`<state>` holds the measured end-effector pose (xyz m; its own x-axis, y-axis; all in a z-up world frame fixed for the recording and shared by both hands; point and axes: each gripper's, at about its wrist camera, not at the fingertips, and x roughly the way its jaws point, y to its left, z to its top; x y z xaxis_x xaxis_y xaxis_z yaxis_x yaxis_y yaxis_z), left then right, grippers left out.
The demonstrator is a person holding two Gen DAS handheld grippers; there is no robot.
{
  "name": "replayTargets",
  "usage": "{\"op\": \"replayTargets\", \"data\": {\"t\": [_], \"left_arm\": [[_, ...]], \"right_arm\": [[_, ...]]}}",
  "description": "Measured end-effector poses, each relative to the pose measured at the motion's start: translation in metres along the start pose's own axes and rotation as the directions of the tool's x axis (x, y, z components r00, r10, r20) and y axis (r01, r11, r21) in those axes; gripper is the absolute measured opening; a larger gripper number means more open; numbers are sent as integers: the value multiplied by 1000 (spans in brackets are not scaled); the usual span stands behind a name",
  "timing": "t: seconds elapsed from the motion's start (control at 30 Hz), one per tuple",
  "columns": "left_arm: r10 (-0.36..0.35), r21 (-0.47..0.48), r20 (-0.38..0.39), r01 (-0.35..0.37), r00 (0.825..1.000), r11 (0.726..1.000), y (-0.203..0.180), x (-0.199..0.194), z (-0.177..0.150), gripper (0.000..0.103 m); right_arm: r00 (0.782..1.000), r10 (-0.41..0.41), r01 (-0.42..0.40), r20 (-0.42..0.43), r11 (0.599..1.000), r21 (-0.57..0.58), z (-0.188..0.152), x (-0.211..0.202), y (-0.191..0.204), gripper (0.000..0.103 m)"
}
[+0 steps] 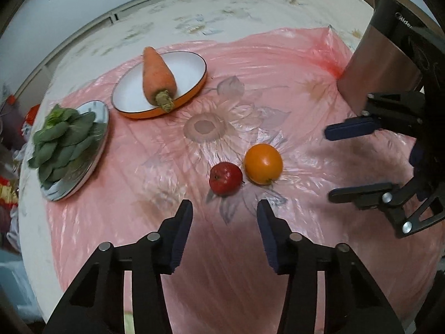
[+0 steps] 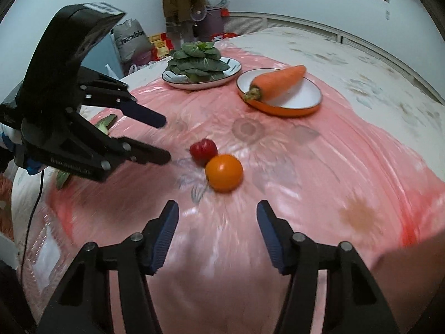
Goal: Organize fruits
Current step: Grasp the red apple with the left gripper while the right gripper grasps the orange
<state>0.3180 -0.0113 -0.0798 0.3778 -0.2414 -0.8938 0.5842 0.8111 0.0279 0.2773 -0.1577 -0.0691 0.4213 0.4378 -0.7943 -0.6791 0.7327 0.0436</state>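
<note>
Both tools, left and right, hang spread and empty above the apple and orange, touching on the pink sheet; sorting appears unstarted.

A glossy, crinkled pink plastic sheet is covering the table, and the shiny orange and red fruit are gleaming on it, near a matt, rough carrot.
</note>
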Motion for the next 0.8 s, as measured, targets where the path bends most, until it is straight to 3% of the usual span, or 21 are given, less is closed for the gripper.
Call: {"op": "replayTargets", "data": {"t": [0.33,0.63,0.7,0.77,0.8], "left_arm": [[-38,159,-50,46,998,986,-7,28,21,37],[-37,216,-84,54,996,975,-6,48,31,32],[-39,223,-94,59,995,973,-7,54,31,31],[-42,223,-101,63,994,973,-8,57,30,29],[-43,219,-102,64,994,974,-8,59,29,29]], "right_arm": [[1000,24,-24,-2,998,-60,25,37,-7,88],[998,38,-43,-47,994,-97,30,63,-9,87],[997,42,-48,-60,994,-99,29,69,-9,79],[996,47,-55,-80,993,-100,27,75,-9,57],[995,48,-56,-82,993,-100,27,77,-8,57]]}}
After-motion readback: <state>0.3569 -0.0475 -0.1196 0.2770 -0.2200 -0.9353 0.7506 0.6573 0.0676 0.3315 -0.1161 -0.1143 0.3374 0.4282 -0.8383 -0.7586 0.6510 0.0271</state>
